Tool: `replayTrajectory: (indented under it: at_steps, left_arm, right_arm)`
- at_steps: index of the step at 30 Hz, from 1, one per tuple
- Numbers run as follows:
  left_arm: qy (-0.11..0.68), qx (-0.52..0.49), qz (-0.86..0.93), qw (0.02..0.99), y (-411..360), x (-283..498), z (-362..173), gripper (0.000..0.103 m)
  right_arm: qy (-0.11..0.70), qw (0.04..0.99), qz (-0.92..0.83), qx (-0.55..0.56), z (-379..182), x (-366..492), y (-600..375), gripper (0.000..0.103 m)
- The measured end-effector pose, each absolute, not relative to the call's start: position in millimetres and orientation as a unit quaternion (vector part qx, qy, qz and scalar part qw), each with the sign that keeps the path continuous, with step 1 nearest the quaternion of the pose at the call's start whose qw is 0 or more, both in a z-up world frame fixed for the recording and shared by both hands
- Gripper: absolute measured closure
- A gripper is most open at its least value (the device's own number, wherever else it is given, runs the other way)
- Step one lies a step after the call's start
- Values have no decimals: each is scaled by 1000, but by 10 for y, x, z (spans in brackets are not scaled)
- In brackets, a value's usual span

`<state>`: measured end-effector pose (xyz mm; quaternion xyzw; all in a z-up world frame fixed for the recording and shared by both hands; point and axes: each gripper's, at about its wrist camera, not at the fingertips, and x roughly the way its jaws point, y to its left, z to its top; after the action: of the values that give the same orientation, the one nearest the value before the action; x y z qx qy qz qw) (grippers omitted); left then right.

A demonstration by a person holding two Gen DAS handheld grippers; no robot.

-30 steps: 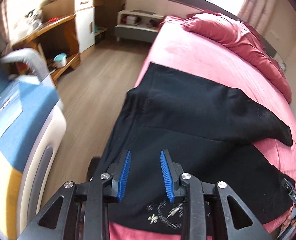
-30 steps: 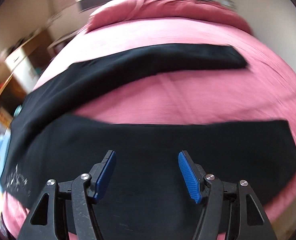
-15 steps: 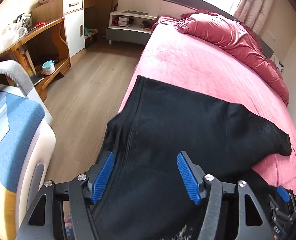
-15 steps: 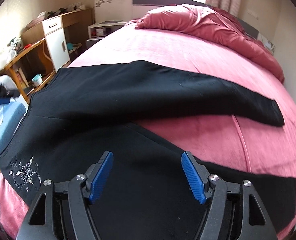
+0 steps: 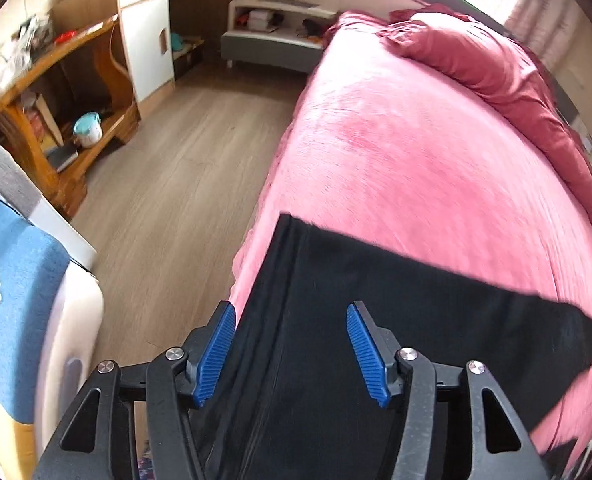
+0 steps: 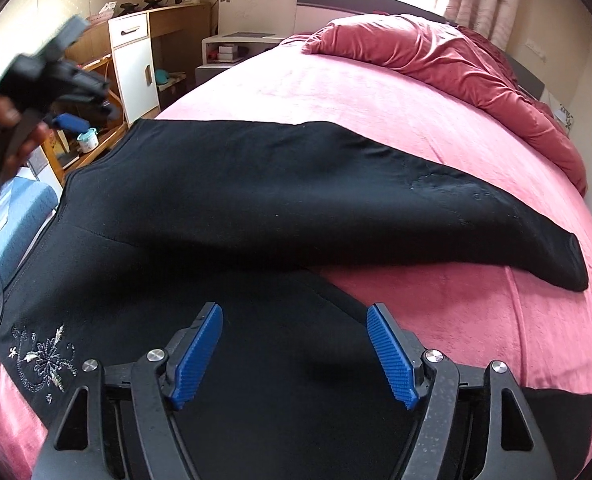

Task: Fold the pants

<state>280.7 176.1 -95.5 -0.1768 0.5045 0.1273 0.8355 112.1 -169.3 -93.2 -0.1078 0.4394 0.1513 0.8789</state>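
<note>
Black pants [image 6: 255, 192] lie spread on the pink bed [image 6: 396, 104], waist at the left bed edge, one leg reaching right to its hem, the other leg under my right gripper. A pale floral embroidery [image 6: 43, 360] marks the near waist. My right gripper [image 6: 293, 354] is open and empty above the near leg. My left gripper [image 5: 291, 350] is open and empty over the waist edge of the pants [image 5: 416, 320] at the bed's side. It also shows in the right wrist view [image 6: 61, 92], raised at the far left.
A crumpled red duvet [image 6: 448, 60] lies at the bed's head. Wooden floor [image 5: 167, 168] runs beside the bed. A wooden desk [image 5: 55, 92], a white cabinet [image 5: 147, 36] and a low shelf [image 5: 271, 28] stand beyond. A blue-topped unit [image 5: 19, 300] is at the left.
My left gripper opened wide and moved along the waist toward the far corner of the pants. My right gripper drew back and lifted, so more of the pants shows.
</note>
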Motion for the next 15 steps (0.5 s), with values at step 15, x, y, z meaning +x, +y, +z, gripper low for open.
replayTrajectory:
  at_steps: [15]
  left_arm:
    - [543, -216, 117, 803, 1942, 3491, -1315, 44]
  right_arm:
    - [471, 866, 145, -84, -1173, 1169, -1804, 25]
